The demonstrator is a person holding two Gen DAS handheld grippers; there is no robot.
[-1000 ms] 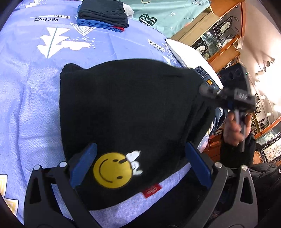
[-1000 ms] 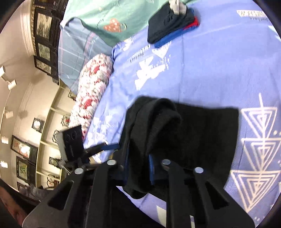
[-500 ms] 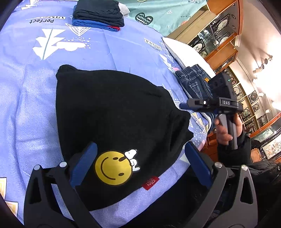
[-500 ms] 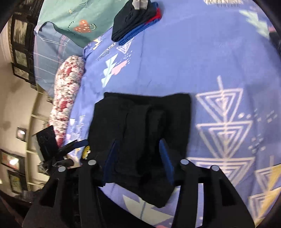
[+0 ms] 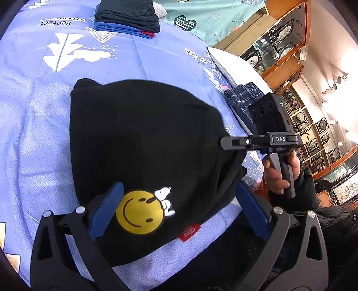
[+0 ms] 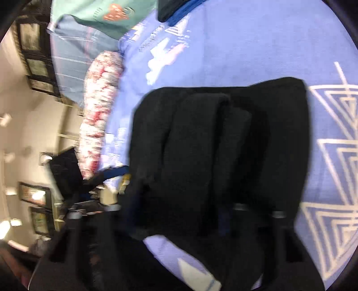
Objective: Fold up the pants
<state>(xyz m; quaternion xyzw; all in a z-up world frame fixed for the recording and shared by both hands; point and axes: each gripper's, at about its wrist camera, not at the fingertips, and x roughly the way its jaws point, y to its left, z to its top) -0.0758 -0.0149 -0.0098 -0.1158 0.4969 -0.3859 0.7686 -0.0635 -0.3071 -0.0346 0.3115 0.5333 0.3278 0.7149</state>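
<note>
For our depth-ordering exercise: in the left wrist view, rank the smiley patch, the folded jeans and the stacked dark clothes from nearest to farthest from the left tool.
1. Smiley patch: on the black pants, between the left tool's fingers.
2. Folded jeans: right, at the bed's edge.
3. Stacked dark clothes: far end, top of view.

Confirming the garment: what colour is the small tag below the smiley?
Red tag, clearest in the left wrist view.
</note>
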